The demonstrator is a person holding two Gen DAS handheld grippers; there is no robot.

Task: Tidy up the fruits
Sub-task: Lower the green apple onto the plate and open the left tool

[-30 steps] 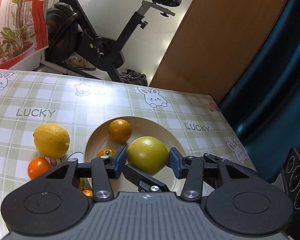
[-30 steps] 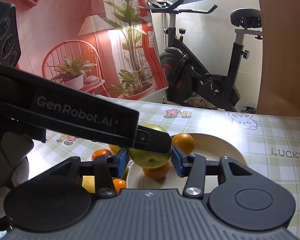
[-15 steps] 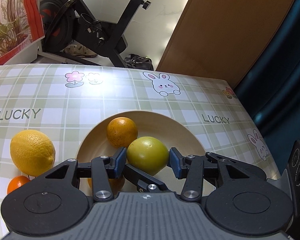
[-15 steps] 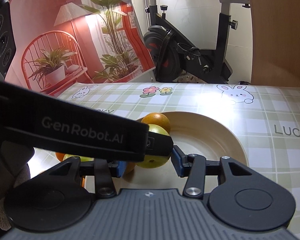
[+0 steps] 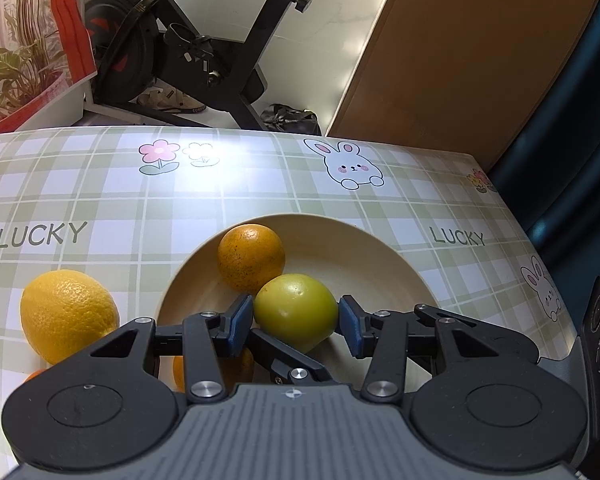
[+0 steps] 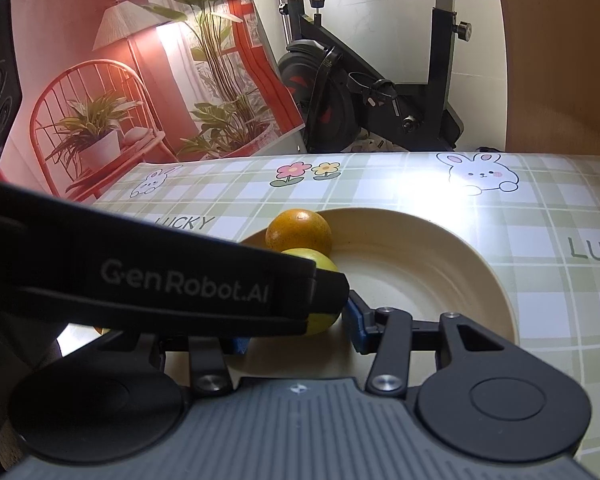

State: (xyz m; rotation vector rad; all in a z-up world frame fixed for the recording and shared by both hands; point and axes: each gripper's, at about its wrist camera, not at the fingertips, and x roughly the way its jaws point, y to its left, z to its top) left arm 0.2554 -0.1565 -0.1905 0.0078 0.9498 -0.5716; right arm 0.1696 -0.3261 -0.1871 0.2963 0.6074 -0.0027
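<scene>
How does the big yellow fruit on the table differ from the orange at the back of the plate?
Colour: the yellow fruit is bright lemon yellow; the orange is deep orange with dark speckles.
Size: the yellow fruit looks larger and more oval; the orange looks smaller and rounder.
Place: the yellow fruit lies on the tablecloth left of the plate; the orange sits inside the plate, against the green fruit.
Both are citrus with dimpled skin, and no fingers are on either.

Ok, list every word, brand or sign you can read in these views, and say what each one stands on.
"LUCKY": printed on the checked tablecloth, left of the plate.
"LUCKY": on the same cloth again, right of the plate.
"GenRobot.AI": along the black arm of the left gripper, seen in the right wrist view.
Small lettering on a shoe under the exercise bike: too small to read.
</scene>
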